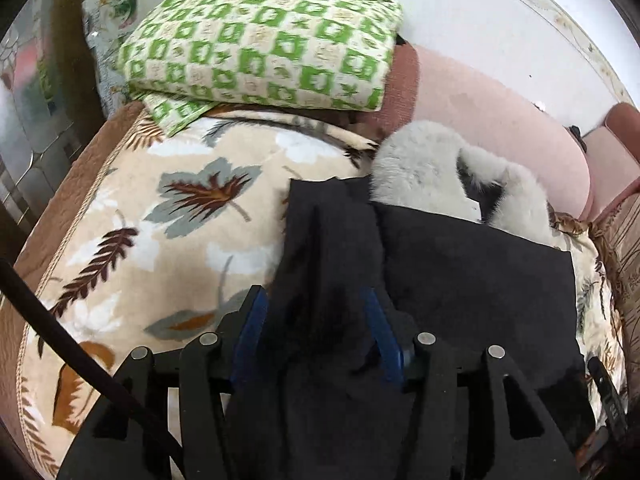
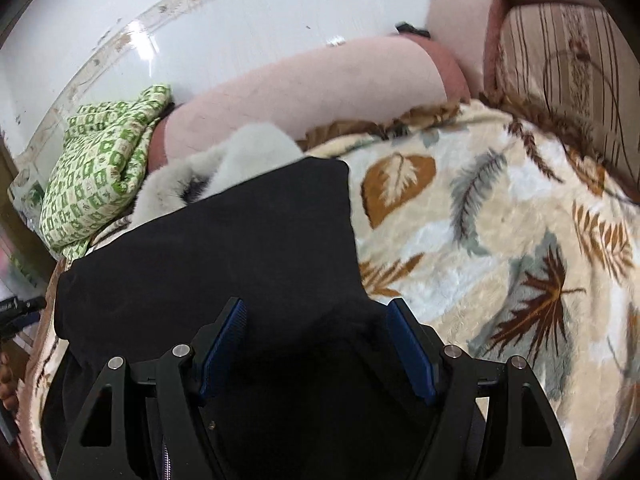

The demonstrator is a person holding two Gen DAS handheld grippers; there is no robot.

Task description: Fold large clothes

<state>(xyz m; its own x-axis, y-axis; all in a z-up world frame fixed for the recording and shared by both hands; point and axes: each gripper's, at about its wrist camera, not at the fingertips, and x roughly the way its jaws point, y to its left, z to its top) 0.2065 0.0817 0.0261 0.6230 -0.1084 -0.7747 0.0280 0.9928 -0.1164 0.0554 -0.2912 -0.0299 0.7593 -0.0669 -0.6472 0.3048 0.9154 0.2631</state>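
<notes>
One black garment lies spread on the leaf-patterned blanket, filling the lower centre of both views. In the left wrist view its far edge runs from centre frame toward the right, with a folded ridge running down toward the jaws; its right edge drops near the frame's right side. In the right wrist view the garment ends in a rounded corner at upper centre, and its right edge slopes down toward the right pad.

The left gripper stands with its blue pads apart, black cloth bunched between them without either pad visibly pressing it. The right gripper is spread wide too, cloth lying under and between the pads, not pinched.

Open blanket stretches across the left half of the left wrist view and the right half of the right wrist view, giving free room on both outer sides.

Beyond the garment's far edge lies a white fur collar, touching the black cloth. Behind it runs a pink bolster against the white wall. A green-and-white checked folded cloth sits at upper left in the left wrist view, resting on the blanket's far end. A striped cushion fills the upper right of the right wrist view.

No readable writing shows.
</notes>
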